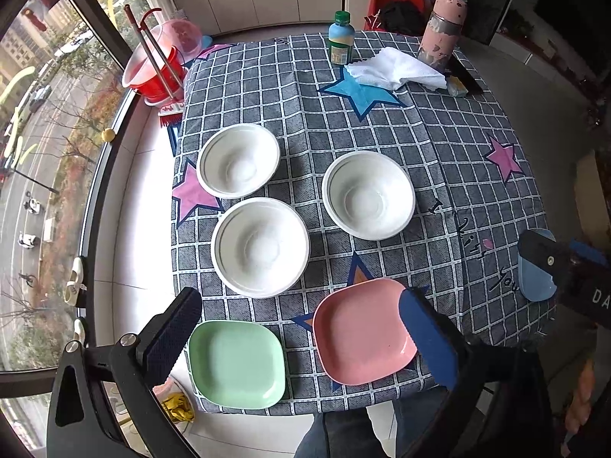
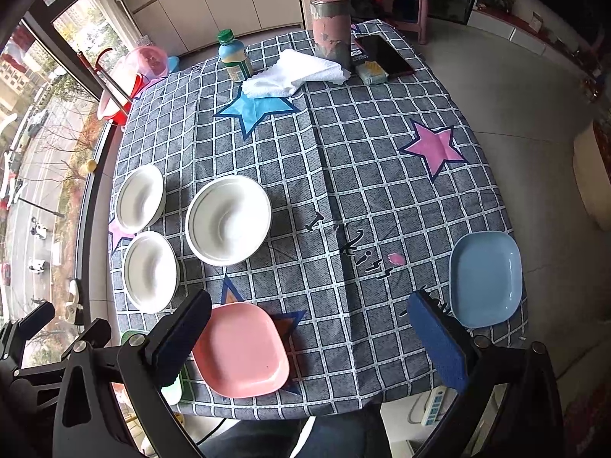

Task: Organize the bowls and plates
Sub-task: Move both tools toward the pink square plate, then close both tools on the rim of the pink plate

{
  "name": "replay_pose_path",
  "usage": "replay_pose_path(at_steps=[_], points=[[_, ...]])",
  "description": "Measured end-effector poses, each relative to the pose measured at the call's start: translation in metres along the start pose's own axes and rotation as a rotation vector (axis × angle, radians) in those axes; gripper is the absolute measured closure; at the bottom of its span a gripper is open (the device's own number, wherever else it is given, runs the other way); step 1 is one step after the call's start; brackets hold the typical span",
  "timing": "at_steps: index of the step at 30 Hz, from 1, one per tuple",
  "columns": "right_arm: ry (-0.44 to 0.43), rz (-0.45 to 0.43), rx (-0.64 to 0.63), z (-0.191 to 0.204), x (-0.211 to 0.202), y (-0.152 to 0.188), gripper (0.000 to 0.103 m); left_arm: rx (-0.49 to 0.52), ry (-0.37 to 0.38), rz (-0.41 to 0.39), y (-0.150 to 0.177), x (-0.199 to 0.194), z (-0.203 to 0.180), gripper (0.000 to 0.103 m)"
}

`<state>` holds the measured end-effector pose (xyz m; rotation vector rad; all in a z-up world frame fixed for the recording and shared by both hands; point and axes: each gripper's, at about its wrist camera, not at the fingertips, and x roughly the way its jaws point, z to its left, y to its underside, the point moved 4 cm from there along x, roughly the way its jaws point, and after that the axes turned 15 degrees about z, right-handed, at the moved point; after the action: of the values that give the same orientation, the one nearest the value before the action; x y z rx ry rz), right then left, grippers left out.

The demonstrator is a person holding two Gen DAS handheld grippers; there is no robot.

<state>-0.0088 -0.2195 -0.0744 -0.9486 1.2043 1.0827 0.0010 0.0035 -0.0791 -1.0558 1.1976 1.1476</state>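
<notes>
Three white bowls stand apart on the checked tablecloth: one far left [image 1: 238, 160], one near left [image 1: 260, 247], one in the middle [image 1: 368, 194]. A green plate [image 1: 237, 364] and a pink plate [image 1: 362, 332] lie at the near edge. A blue plate [image 2: 485, 278] lies at the right edge. My left gripper [image 1: 301, 343] is open and empty above the green and pink plates. My right gripper [image 2: 317, 343] is open and empty above the near edge, between the pink plate [image 2: 240, 351] and the blue plate.
At the far side stand a green-capped bottle [image 1: 341, 40], a white cloth [image 1: 397, 68], a pink flask [image 1: 441, 30] and a phone [image 2: 383, 55]. A red bucket [image 1: 152, 72] sits beside the table by the window. A power strip [image 2: 431, 406] lies on the floor.
</notes>
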Motion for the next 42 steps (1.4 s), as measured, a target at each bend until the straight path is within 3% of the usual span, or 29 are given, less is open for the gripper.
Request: replay_pose_path(at_steps=[10, 22, 31, 39, 42], points=[[0.044, 0.103, -0.051, 0.003, 0.045, 0.004, 0.000, -0.011, 0.013, 0.127, 0.003, 0.042, -0.001, 0.000], [0.114, 0.302, -0.138, 0.008, 0.139, 0.018, 0.000, 0.011, -0.079, 0.286, 0.018, 0.137, -0.007, 0.000], [0.183, 0.432, -0.200, 0.009, 0.215, 0.034, 0.000, 0.038, -0.124, 0.334, 0.027, 0.182, -0.017, 0.000], [0.263, 0.450, -0.192, -0.031, 0.221, 0.062, 0.000, 0.068, -0.071, 0.364, 0.029, 0.208, -0.043, 0.000], [0.208, 0.452, -0.142, -0.051, 0.212, 0.069, 0.000, 0.089, -0.052, 0.352, 0.027, 0.212, -0.053, 0.000]])
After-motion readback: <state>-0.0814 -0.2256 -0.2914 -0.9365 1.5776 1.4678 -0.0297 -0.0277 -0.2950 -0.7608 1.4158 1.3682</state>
